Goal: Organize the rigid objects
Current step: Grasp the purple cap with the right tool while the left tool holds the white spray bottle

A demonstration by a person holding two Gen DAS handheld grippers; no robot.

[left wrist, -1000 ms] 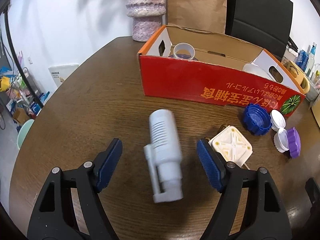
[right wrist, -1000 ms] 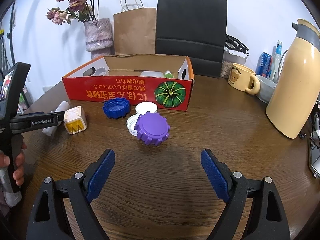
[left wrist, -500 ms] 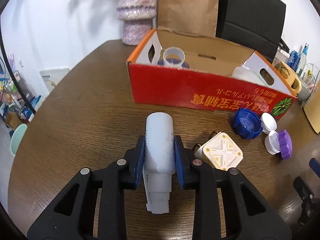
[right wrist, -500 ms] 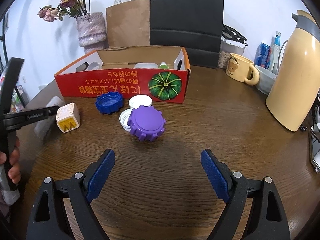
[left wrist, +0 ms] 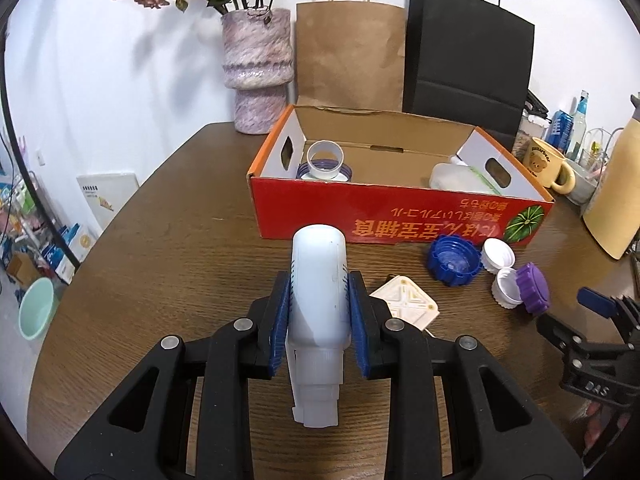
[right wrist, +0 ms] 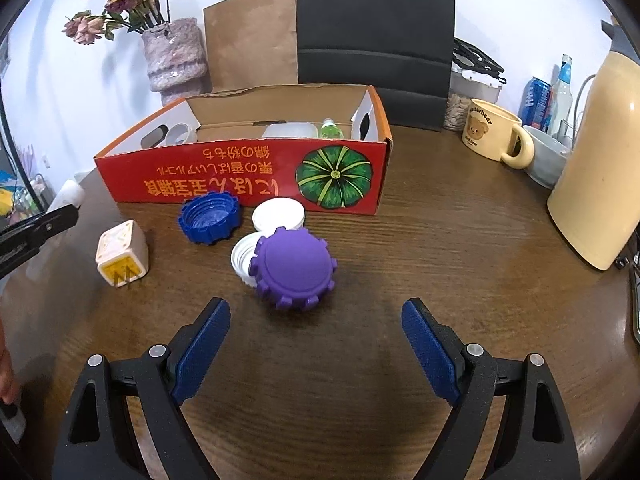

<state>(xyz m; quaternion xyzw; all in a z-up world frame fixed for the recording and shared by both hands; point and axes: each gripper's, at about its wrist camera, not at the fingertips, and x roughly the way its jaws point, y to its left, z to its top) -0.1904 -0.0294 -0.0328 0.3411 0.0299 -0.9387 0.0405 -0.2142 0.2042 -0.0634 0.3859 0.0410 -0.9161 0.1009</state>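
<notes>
The white cylinder [left wrist: 318, 296] is lifted off the bench [left wrist: 168, 248] in front of the red box [left wrist: 400, 216], its narrow stepped end partly hidden between the arms of the left gripper [left wrist: 319, 320], whose blue fingers [left wrist: 281, 320] are clamped on its sides. Inside the box a white ring [left wrist: 325, 155] on a purple-rimmed thing sits at the left end and a pale container [left wrist: 452, 176], cut off by the front wall, at the right. The right gripper [right wrist: 316, 344] hovers just short of the purple cap [right wrist: 294, 270], its fingers [right wrist: 206, 344] wide apart and holding nothing; that cap leans on a white cap [right wrist: 243, 258], beside a blue cap [right wrist: 211, 218], another white cap [right wrist: 279, 214] and a cream cube [right wrist: 122, 254].
</notes>
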